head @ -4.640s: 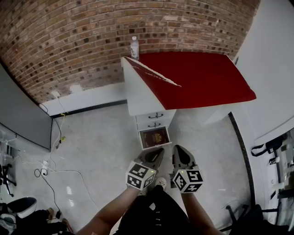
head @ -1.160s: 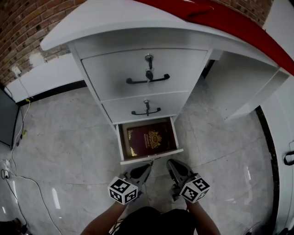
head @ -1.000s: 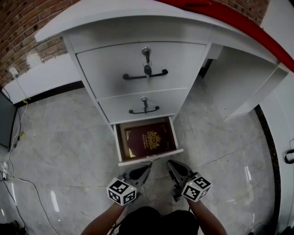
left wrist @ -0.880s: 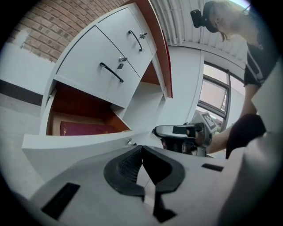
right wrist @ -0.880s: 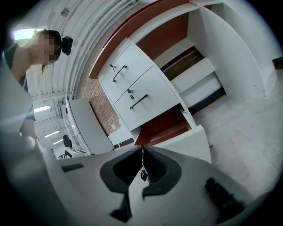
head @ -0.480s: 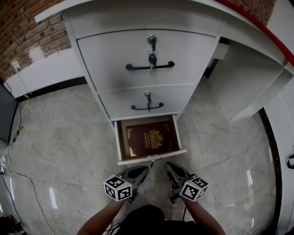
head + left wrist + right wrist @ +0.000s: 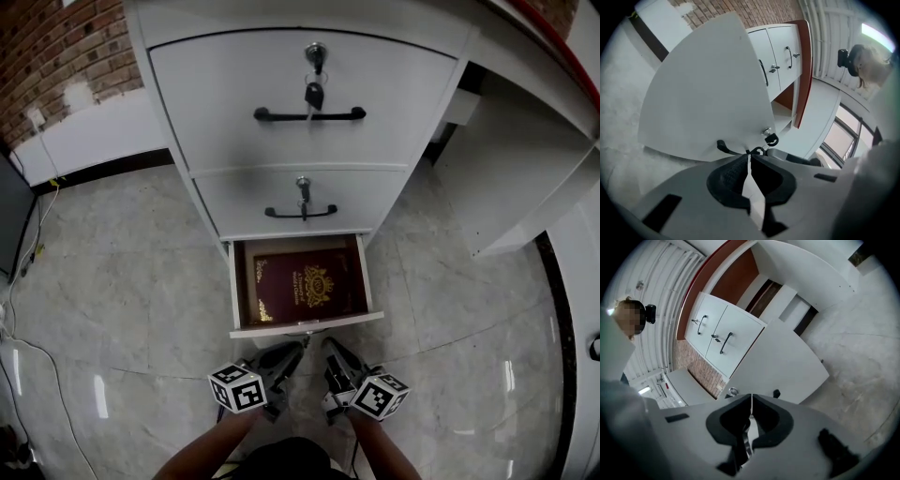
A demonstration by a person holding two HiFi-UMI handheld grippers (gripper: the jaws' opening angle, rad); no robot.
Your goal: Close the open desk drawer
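Bottom drawer (image 7: 305,329) mid-frame still open (maroon book (image 7: 305,285) inside). Left claw (image 7: 293,348) and right claw (image 7: 329,344) closed, empty, just below its front; push pending.

Gold print on the book (image 7: 305,284) in the drawer (image 7: 306,326) is unreadably small.

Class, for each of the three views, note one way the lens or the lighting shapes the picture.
Head view: the fisheye lens bows the top drawer's straight edges, and bright streaks glare on the glossy floor. Left gripper view: black corners ring the image, and the open drawer's front bulges. Right gripper view: the same dark ring, with the floor evenly lit.
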